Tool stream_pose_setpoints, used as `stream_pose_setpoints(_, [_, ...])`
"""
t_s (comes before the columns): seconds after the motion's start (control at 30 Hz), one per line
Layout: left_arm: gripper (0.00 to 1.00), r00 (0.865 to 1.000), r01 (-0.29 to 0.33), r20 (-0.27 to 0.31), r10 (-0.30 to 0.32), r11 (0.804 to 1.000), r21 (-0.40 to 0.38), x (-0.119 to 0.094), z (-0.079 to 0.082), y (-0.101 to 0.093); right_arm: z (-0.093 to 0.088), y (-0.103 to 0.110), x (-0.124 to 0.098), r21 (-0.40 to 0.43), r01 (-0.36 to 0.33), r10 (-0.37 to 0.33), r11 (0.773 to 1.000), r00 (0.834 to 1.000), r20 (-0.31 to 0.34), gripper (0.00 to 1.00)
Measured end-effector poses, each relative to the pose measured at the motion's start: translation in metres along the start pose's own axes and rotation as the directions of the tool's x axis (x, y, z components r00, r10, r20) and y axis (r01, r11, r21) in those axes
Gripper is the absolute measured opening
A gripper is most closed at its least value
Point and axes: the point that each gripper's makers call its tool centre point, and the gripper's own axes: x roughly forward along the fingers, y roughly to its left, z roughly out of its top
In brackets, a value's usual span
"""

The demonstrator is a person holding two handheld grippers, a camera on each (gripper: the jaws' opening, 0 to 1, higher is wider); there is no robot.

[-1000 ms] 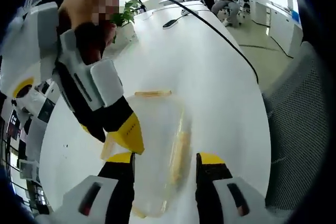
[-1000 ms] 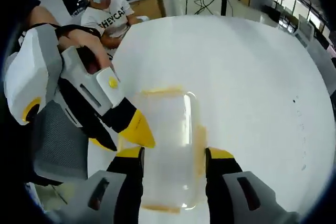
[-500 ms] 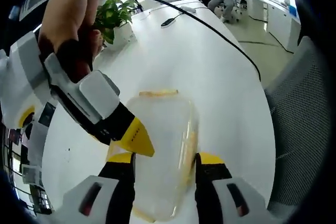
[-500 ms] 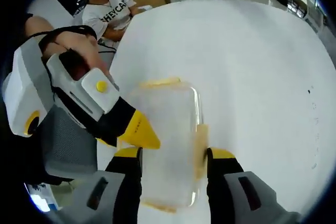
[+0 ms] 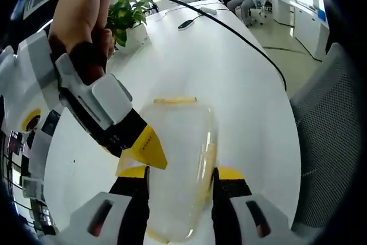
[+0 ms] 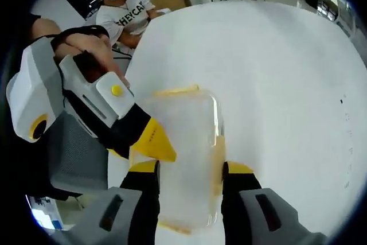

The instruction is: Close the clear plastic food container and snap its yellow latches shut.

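Observation:
The clear plastic container (image 5: 178, 153) lies on the white table (image 5: 229, 78) with its lid on. Yellow latches show at its far end (image 5: 175, 101) and right side (image 5: 207, 159). My left gripper (image 5: 180, 173) is open, one jaw on each side of the container. A yellow fingertip (image 5: 146, 148) of the right gripper rests at the container's left edge. In the right gripper view the container (image 6: 183, 159) sits between the jaws of my open right gripper (image 6: 189, 168). Its far latch (image 6: 175, 90) and right latch (image 6: 218, 156) show. The left gripper's fingertip (image 6: 155, 140) touches its left edge.
A potted plant (image 5: 123, 18) and a black cable (image 5: 241, 32) sit farther along the table. A grey mesh chair (image 5: 327, 142) stands past the table edge. A seated person in a white T-shirt (image 6: 126, 18) is beyond the table's far left corner.
Both views have tilted and drawn slightly nearer the container. Each gripper's jaws stand a touch closer together around it. The container has stayed in place.

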Motion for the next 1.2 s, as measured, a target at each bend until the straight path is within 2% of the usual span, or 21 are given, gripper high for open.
stream_pose_setpoints(0.03, [0.35,1.0,-0.005,0.017,0.006,0.998,-0.056,0.0,0.001,-0.002,-0.001,-0.001,-0.001,0.027,0.008,-0.007,1.0,1.0,-0.025,0.37])
stream_pose_setpoints(0.2, [0.35,1.0,-0.001,0.021,0.003,0.998,-0.056,-0.002,0.001,-0.002,-0.002,-0.001,-0.003,0.024,0.026,-0.024,0.999,0.997,-0.075,0.38])
stream_pose_setpoints(0.6, [0.36,1.0,-0.015,0.021,0.016,0.998,-0.064,-0.001,0.004,-0.004,-0.008,-0.003,-0.003,0.019,0.015,-0.014,1.0,0.999,-0.042,0.39])
stream_pose_setpoints(0.83, [0.37,1.0,-0.016,0.021,0.018,0.998,-0.06,0.0,0.005,-0.004,-0.007,-0.002,-0.002,0.016,0.023,-0.022,1.0,0.998,-0.055,0.4])
stream_pose_setpoints(1.03, [0.37,0.999,-0.027,0.041,0.03,0.997,-0.066,0.0,0.006,-0.004,-0.006,-0.001,-0.004,0.015,0.084,-0.082,0.996,0.993,-0.089,0.41])
stream_pose_setpoints(1.17, [0.39,0.998,0.007,0.058,-0.001,0.993,-0.114,-0.002,0.01,-0.003,-0.007,0.0,-0.007,0.004,0.12,-0.119,0.993,0.988,-0.096,0.41])
stream_pose_setpoints(1.2, [0.41,0.997,0.032,0.071,-0.022,0.991,-0.132,-0.002,0.011,-0.006,-0.007,0.0,-0.008,0.004,0.133,-0.132,0.991,0.987,-0.087,0.41])
